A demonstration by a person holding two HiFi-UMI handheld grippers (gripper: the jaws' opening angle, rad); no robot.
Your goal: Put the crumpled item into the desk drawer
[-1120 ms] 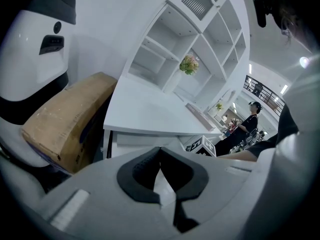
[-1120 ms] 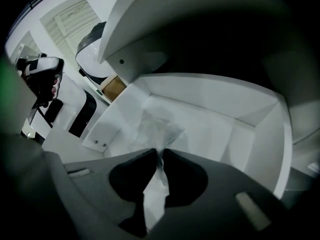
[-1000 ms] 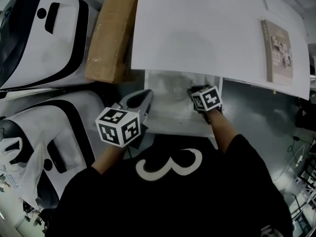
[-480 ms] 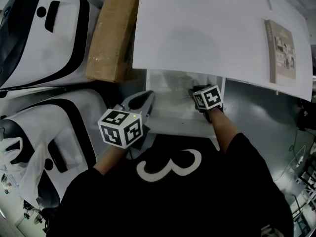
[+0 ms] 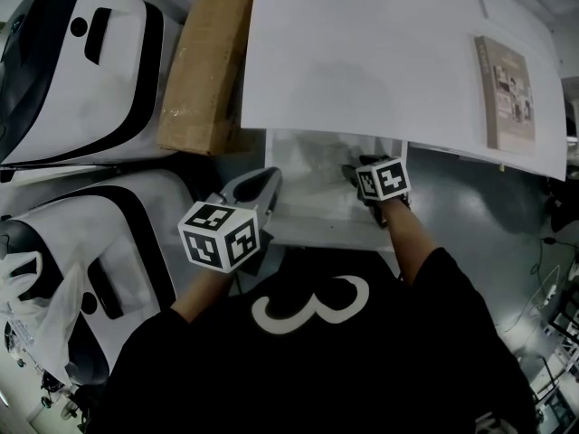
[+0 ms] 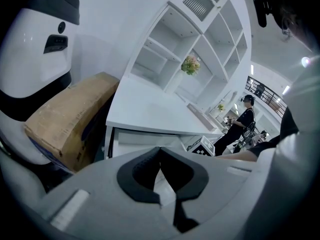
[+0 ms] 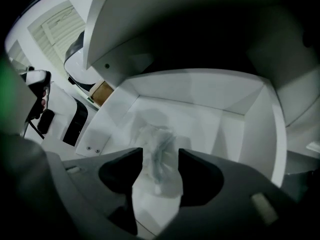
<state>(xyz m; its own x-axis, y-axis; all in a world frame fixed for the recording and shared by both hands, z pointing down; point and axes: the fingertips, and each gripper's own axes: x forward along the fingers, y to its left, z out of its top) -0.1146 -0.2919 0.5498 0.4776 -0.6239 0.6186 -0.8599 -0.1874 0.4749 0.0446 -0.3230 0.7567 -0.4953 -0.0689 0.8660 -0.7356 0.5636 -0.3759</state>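
Observation:
The desk drawer (image 5: 326, 229) is pulled out below the white desk top (image 5: 362, 52). Inside it my right gripper (image 5: 351, 166) hangs low, its jaws opening. In the right gripper view the crumpled item (image 7: 157, 136), a pale wad of thin wrinkled material, sits blurred on the drawer floor (image 7: 200, 124). It lies between the spread jaws of my right gripper (image 7: 161, 159), and the pads do not press on it. My left gripper (image 5: 268, 174) is shut and empty by the drawer's left front corner. In its own view the left gripper (image 6: 160, 151) shows its pads meeting.
A cardboard box (image 5: 204, 61) lies left of the desk, next to large white and black shells (image 5: 81, 70). A book (image 5: 507, 93) rests at the desk's right end. Shelves (image 6: 190, 39) stand behind the desk. A person (image 6: 245, 121) stands far off.
In the head view both grippers stay at the drawer. The right one has shifted only slightly.

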